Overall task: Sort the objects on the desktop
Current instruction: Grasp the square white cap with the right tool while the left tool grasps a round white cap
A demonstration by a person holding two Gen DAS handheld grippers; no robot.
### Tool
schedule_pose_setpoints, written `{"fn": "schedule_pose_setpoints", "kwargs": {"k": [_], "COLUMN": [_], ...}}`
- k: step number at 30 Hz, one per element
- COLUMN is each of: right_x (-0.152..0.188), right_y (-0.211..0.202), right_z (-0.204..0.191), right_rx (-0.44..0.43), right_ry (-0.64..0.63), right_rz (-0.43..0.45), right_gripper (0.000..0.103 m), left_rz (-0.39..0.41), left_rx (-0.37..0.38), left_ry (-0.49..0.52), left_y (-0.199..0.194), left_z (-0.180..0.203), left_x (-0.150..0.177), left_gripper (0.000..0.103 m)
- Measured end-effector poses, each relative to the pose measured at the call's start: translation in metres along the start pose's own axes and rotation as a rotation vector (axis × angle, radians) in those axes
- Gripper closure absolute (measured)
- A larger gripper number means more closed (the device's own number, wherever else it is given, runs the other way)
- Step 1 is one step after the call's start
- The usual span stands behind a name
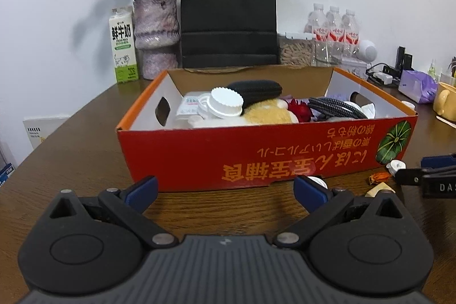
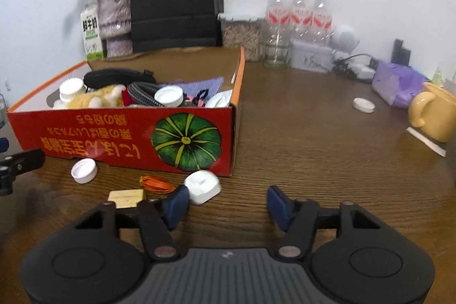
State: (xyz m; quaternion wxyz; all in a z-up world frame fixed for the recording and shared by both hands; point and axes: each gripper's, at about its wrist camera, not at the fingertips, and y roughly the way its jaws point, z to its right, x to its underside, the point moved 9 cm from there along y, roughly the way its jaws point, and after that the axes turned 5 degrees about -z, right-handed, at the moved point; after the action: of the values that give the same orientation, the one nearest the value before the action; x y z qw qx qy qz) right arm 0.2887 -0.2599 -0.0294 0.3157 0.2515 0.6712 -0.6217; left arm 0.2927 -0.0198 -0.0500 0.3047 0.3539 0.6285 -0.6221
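Observation:
A red cardboard box (image 1: 256,158) (image 2: 114,133) sits on the brown table, filled with a white cap, a black case, a plush toy and a braided cable. Loose in front of it lie a white bottle cap (image 2: 84,170), an orange wrapper (image 2: 156,184), a beige block (image 2: 126,197) and a white plastic piece (image 2: 203,186). My right gripper (image 2: 228,204) is open and holds nothing; its left fingertip is beside the white piece. My left gripper (image 1: 225,191) is open and holds nothing, just short of the box's front wall. The right gripper's fingers (image 1: 427,175) reach in from the right edge of the left wrist view.
Along the wall stand a milk carton (image 1: 124,47), a vase of dried roses (image 1: 156,36), a black paper bag (image 1: 228,16) and three water bottles (image 2: 299,16). At the right are a white lid (image 2: 363,105), a purple pack (image 2: 396,84) and a yellow mug (image 2: 433,113).

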Motion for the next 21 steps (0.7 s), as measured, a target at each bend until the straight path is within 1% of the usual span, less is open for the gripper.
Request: {"fn": "schedule_pose_setpoints", "kwargs": {"k": [3, 4, 6, 7, 8, 11, 14, 18, 21], "right_x": [-0.004, -0.005, -0.007, -0.007, -0.007, -0.005, -0.005, -0.005, -0.004], "right_y": [0.004, 0.006, 0.007, 0.007, 0.006, 0.002, -0.002, -0.007, -0.008], "right_z": [-0.003, -0.005, -0.009, -0.011, -0.013, -0.014, -0.01, 0.0, 0.006], "right_rx": [-0.019, -0.031, -0.038, -0.048, -0.065, -0.068, -0.081, -0.061, -0.043], "right_ry": [-0.015, -0.02, -0.046, -0.052, -0.055, -0.059, -0.026, 0.017, 0.033], "right_rz": [-0.002, -0.004, -0.001, 0.002, 0.004, 0.011, 0.024, 0.043, 0.05], "right_gripper": [0.044, 0.046, 0.058, 0.073, 0.076, 0.077, 0.077, 0.077, 0.077], "left_rz": [-0.004, -0.004, -0.011, -0.016, -0.022, -0.04, -0.053, -0.066, -0.09], "left_rx": [0.008, 0.007, 0.015, 0.024, 0.034, 0.048, 0.058, 0.051, 0.042], "left_ry": [0.004, 0.01, 0.02, 0.022, 0.023, 0.03, 0.036, 0.031, 0.041], "left_y": [0.002, 0.003, 0.004, 0.005, 0.006, 0.01, 0.013, 0.018, 0.023], "left_z": [0.003, 0.005, 0.01, 0.013, 0.015, 0.024, 0.032, 0.04, 0.048], "left_x": [-0.001, -0.001, -0.001, -0.001, 0.0, 0.001, 0.001, 0.0, 0.001], "left_gripper": [0.0, 0.0, 0.0, 0.0, 0.0, 0.0, 0.0, 0.0, 0.0]}}
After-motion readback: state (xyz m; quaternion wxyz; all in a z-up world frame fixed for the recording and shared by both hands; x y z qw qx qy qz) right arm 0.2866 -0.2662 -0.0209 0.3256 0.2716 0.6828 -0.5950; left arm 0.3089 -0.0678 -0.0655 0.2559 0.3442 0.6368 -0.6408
